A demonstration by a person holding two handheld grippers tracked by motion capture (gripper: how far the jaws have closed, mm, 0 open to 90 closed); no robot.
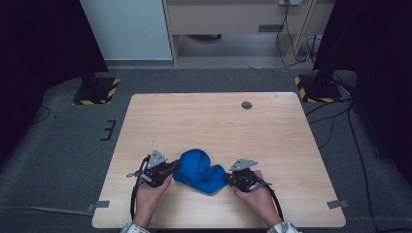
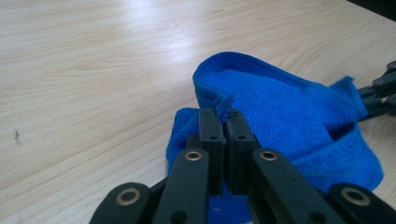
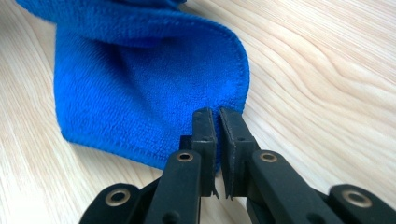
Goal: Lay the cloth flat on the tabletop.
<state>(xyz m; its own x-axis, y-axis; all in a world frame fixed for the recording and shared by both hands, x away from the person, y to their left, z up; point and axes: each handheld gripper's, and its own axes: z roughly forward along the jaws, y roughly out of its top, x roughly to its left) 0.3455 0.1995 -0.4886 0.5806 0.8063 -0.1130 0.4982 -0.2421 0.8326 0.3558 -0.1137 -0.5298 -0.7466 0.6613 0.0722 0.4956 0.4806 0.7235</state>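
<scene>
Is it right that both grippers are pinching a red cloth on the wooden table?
Not quite. The cloth is blue, not red, as the high view shows. The rest holds: the left gripper and the right gripper are each shut on an edge of it, on the wooden table.

A lab: hazard-taped stand bases (image 1: 97,90), loose cables (image 1: 335,121), grey carpet (image 1: 58,160).

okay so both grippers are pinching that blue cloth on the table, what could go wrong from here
The left gripper grips only the hemmed edge of the blue cloth, so a pull may slip it free. The right gripper holds just a corner, a similarly thin bite. The cloth is bunched between them on the table; spreading unevenly could leave it twisted rather than flat.
</scene>
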